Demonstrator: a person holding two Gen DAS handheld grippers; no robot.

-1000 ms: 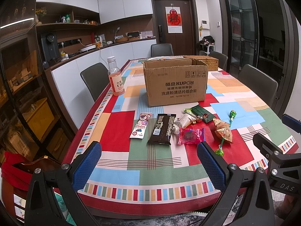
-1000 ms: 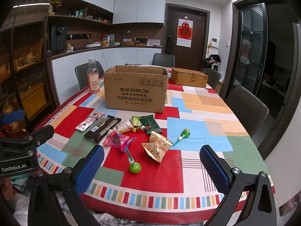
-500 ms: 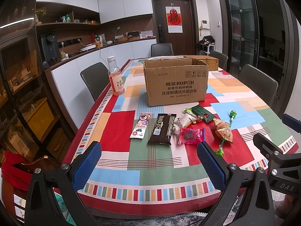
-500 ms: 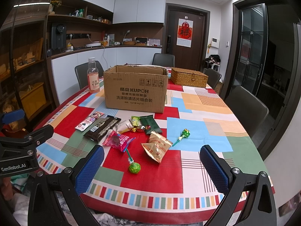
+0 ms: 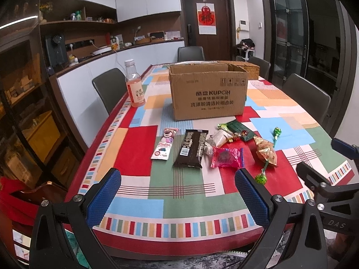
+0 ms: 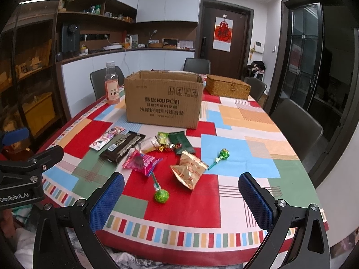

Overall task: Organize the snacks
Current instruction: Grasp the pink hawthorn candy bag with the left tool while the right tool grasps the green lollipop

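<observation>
Several snacks lie on the patterned tablecloth in front of an open cardboard box (image 5: 208, 92) (image 6: 163, 100): a dark chocolate bar (image 5: 190, 149) (image 6: 122, 146), a pink bear packet (image 5: 165, 143), a pink wrapper (image 5: 226, 157) (image 6: 141, 161), a gold packet (image 5: 265, 150) (image 6: 189, 169), a dark green packet (image 6: 180, 142) and two green lollipops (image 6: 161, 195) (image 6: 221, 155). My left gripper (image 5: 178, 196) hangs open over the near table edge, short of the snacks. My right gripper (image 6: 181, 199) is open too, with the near lollipop between its fingers' line of sight.
A pink drink bottle (image 5: 134, 85) stands left of the box. A wicker basket (image 6: 227, 87) sits behind it to the right. Grey chairs (image 5: 108, 89) (image 6: 296, 130) ring the table. A counter and shelves run along the left wall.
</observation>
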